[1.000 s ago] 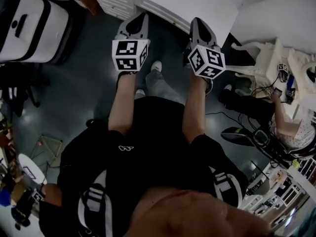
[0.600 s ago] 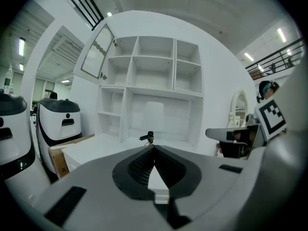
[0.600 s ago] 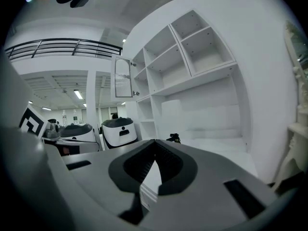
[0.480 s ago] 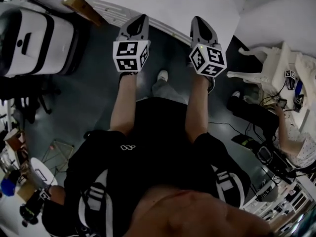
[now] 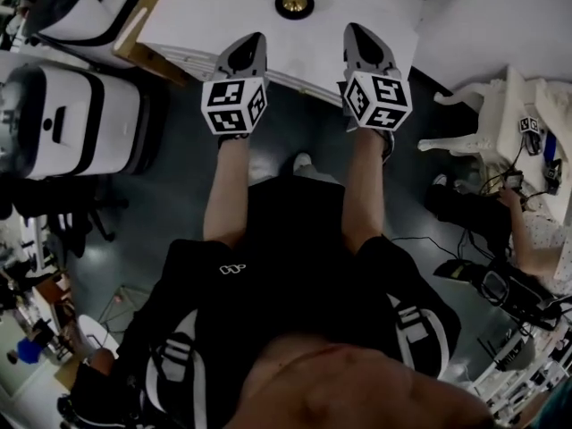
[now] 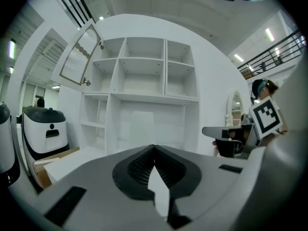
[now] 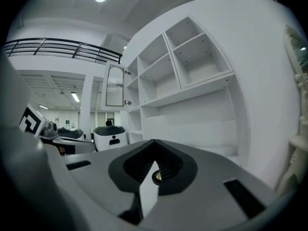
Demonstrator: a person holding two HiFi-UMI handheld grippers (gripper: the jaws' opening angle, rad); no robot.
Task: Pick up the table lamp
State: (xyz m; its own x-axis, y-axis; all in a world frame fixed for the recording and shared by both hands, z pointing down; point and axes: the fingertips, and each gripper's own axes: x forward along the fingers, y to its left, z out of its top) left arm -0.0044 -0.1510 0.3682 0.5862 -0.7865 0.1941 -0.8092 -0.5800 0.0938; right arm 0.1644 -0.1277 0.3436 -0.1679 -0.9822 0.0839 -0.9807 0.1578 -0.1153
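Observation:
The table lamp [image 5: 293, 4] shows as a round dark base with a gold rim, standing on the white desk [image 5: 357, 7] at the top of the head view. Both grippers are held out in front of the person, short of the desk's near edge. My left gripper [image 5: 253, 41] is shut and holds nothing; its tips meet in the left gripper view [image 6: 154, 147]. My right gripper [image 5: 356, 32] is shut and holds nothing too. In the right gripper view the lamp's base [image 7: 157, 177] peeks through the hollow behind the closed tips [image 7: 155, 142].
Behind the desk rises a white shelf unit [image 6: 144, 81] with open compartments and one glass door. White rounded machines [image 5: 67, 123] stand on the dark floor at left. At right are a white ornate chair [image 5: 483, 114], floor cables and a seated person [image 5: 536, 231].
The person has stepped toward the desk: the desk has slid down into the head view and the lamp's base now shows. Both grippers stay shut, side by side.

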